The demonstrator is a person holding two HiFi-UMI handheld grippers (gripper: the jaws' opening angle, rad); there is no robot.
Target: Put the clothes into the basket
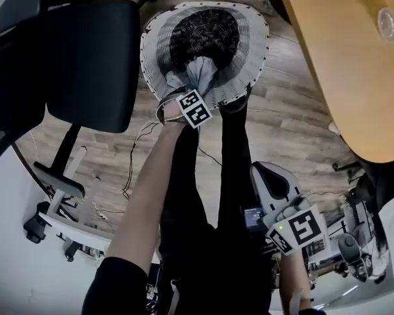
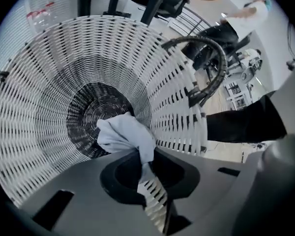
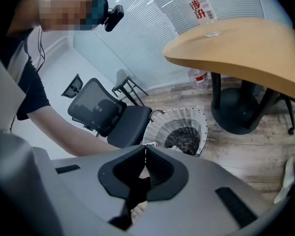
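Two claws show in the head view. The left claw point(image 1: 192, 87) is out at the near rim of the basket point(image 1: 249, 51) with a pale blue-grey cloth point(image 1: 200, 74) bunched at its tip, hanging over the dark woven bottom. The right claw point(image 1: 270, 179) is well back from the basket, close to the person's black trousers point(image 1: 223, 195). A black office chair point(image 1: 85, 58) stands at the left of the basket and a wooden tabletop point(image 1: 354, 64) at the right, over a plank floor point(image 1: 289, 117).

Only the left gripper view settles the grip. The left claw point(image 2: 146, 167) is narrowed onto a fold of the cloth point(image 2: 125, 134), whose loose end hangs inside the basket point(image 2: 44, 107), clear of the black bottom. The basket's curved handle point(image 2: 211, 68) shows here too.

From the right gripper view, the right claw point(image 3: 145, 150) has its jaws meeting at the tips with nothing visible between them. It looks toward the basket point(image 3: 179, 129) from a distance and shows what the head view does not: a labelled bottle point(image 3: 196, 4) upright on the tabletop point(image 3: 246, 48), a second bottle point(image 3: 200, 76) down on the floor behind, and the person's bare forearm point(image 3: 73, 132) reaching past the chair point(image 3: 103, 114).
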